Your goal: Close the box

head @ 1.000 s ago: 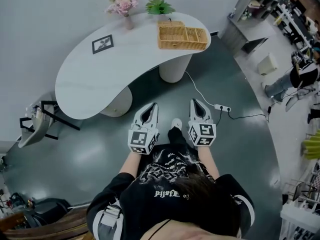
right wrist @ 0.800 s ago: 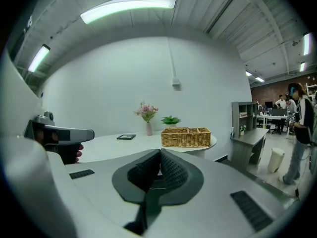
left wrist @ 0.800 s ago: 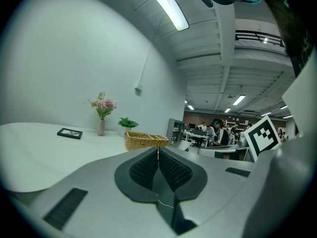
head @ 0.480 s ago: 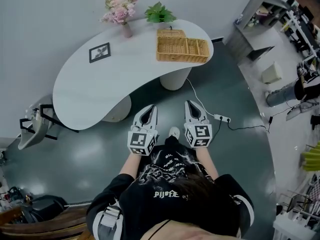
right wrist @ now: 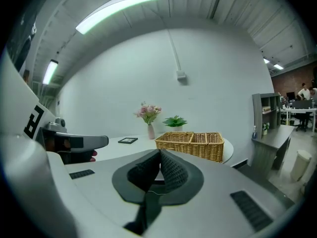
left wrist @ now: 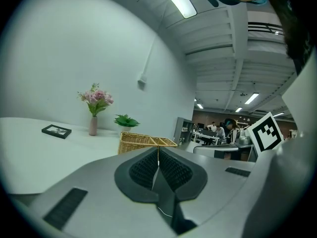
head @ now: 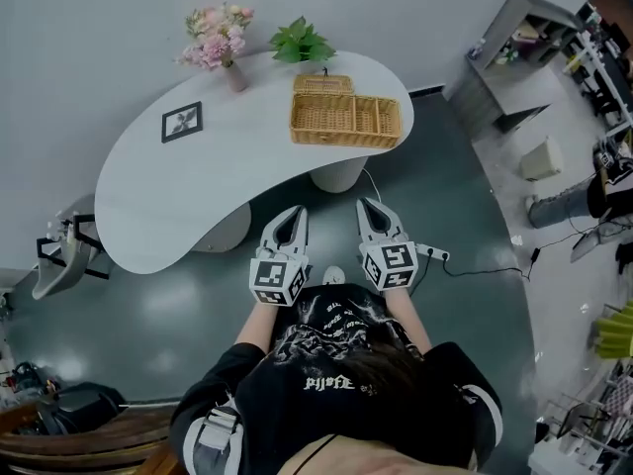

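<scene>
The box is a wicker basket with several compartments, standing at the right end of a white curved table. Its wicker lid stands open behind it. The basket also shows ahead in the left gripper view and in the right gripper view. My left gripper and right gripper are held side by side over the floor, short of the table's near edge, both pointing toward the basket. The left gripper is shut with nothing in it. So is the right gripper.
On the table stand a vase of pink flowers, a green plant and a small picture frame. A power strip with cable lies on the floor at right. A chair stands at left, a grey shelf unit at far right.
Both grippers have moved forward with the person toward the table. The basket and table look nearer and larger in both gripper views. Both grippers stay shut.
</scene>
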Demonstrator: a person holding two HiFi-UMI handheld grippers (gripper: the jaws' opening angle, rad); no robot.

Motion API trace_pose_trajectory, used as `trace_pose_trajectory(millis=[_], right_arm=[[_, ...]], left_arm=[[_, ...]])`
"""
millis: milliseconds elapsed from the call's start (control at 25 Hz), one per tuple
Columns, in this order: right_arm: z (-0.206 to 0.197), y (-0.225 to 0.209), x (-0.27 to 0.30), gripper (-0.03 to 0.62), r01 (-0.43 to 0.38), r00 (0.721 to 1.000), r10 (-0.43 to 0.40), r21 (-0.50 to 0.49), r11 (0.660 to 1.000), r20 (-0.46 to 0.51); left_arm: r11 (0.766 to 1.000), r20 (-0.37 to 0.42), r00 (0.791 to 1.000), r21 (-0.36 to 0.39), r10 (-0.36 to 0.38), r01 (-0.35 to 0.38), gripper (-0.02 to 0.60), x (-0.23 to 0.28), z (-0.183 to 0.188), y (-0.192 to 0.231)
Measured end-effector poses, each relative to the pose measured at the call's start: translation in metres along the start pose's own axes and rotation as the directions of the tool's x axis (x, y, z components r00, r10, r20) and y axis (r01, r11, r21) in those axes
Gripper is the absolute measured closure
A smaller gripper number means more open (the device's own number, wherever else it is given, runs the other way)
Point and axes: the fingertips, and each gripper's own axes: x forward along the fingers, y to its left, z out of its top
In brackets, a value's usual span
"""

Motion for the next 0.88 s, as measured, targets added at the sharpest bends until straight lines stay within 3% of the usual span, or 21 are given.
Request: trace_pose_trajectory(millis=[560,880], right_arm=[[0.009,-0.059,0.019,0.569,-0.048,0.999,0.047,0.056,0.997,0.016],[0.015,-0.063,0.053,0.569,-0.048,0.999,0.047,0.068,0.997,0.025]], left_arm=[[0.998,-0.018,0.997,0.014,0.068,-0.068,0.557,0.045,0.002,-0.011],[0.996,0.007,0.996,0.039,0.084,-0.085,0.557,0.070,0.022,0.019]])
